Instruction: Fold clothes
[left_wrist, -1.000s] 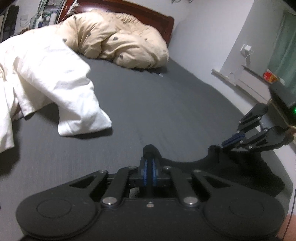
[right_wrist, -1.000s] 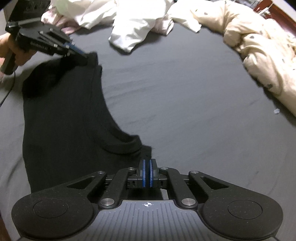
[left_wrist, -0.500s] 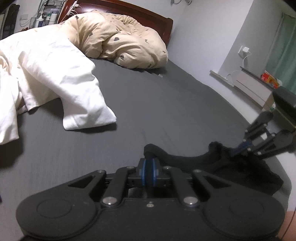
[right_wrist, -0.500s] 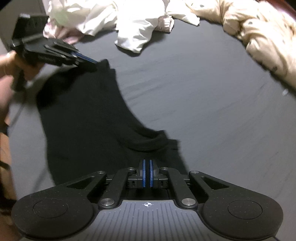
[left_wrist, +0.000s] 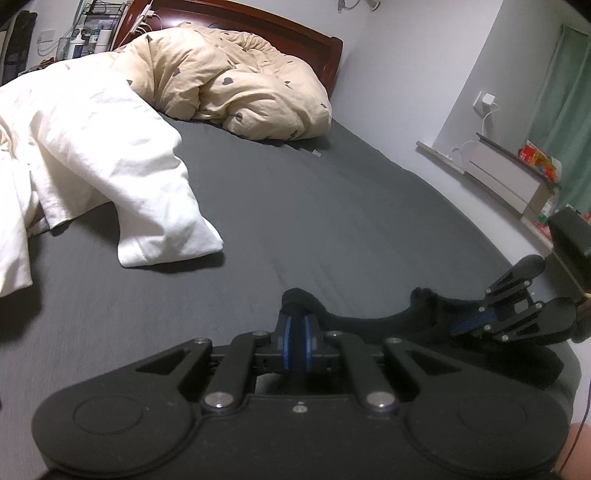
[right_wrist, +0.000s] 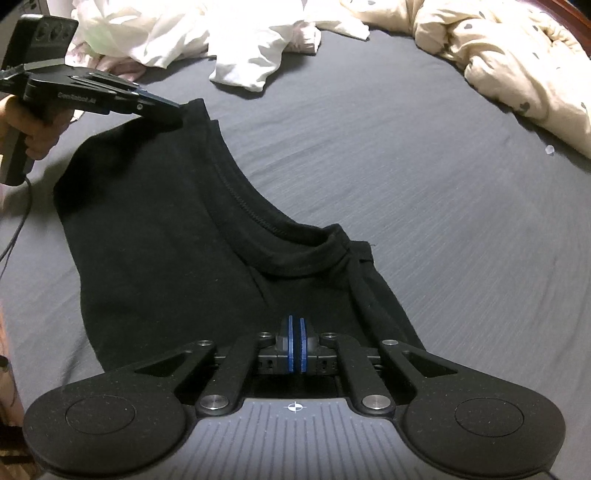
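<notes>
A black T-shirt (right_wrist: 162, 229) lies stretched on the dark grey bed sheet (right_wrist: 424, 177), its neckline curving between the two grippers. My left gripper (left_wrist: 296, 325) is shut on the shirt's left shoulder; it shows in the right wrist view (right_wrist: 173, 112) pinching that corner. My right gripper (right_wrist: 295, 332) is shut on the shirt near the other shoulder, and it shows in the left wrist view (left_wrist: 461, 326) holding the black fabric (left_wrist: 373, 321).
A pile of white clothes (left_wrist: 92, 155) lies on the bed's left side, also in the right wrist view (right_wrist: 251, 62). A beige duvet (left_wrist: 236, 85) is bunched at the wooden headboard (left_wrist: 266, 26). A wall and low shelf (left_wrist: 509, 177) run along the right.
Both grippers have pulled the black shirt toward the near edge of the bed and spread it flatter. The shirt's shoulders now lie wider apart.
</notes>
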